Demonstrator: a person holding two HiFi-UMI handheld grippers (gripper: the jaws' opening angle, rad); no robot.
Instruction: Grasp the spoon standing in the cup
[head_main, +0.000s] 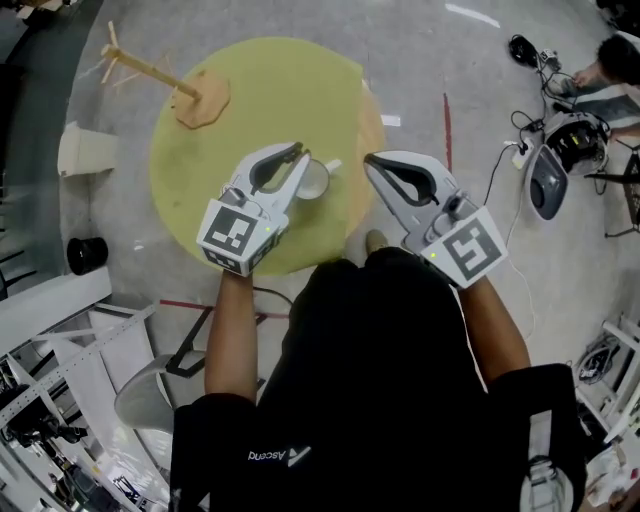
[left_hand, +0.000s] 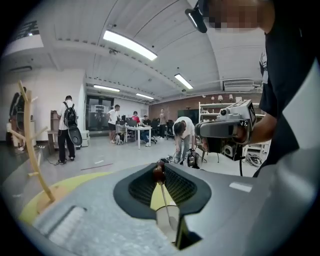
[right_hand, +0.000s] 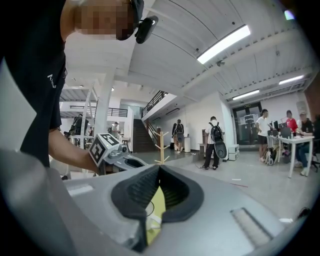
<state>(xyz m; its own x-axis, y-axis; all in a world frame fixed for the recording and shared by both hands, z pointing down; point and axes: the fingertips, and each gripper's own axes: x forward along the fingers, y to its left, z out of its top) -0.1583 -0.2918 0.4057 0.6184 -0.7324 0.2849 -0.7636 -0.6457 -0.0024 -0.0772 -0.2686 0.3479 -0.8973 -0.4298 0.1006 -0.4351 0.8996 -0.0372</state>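
Note:
A white cup (head_main: 318, 180) stands on the round yellow table (head_main: 250, 90), near its front edge. In the left gripper view a thin spoon (left_hand: 162, 192) with a dark reddish-brown top rises out of the cup (left_hand: 167, 220). My left gripper (left_hand: 159, 169) is shut on the spoon's upper end, its tips (head_main: 303, 155) just over the cup. My right gripper (head_main: 370, 160) hovers to the right of the cup, and in its own view (right_hand: 159, 167) its jaws meet with nothing between them. The spoon is hidden in the head view.
A wooden mug tree (head_main: 170, 85) stands at the table's far left. On the floor lie a white paper cup (head_main: 85, 150), a black pot (head_main: 87, 253) and cables with equipment (head_main: 560, 150) at the right. People stand far off across the hall (left_hand: 67, 127).

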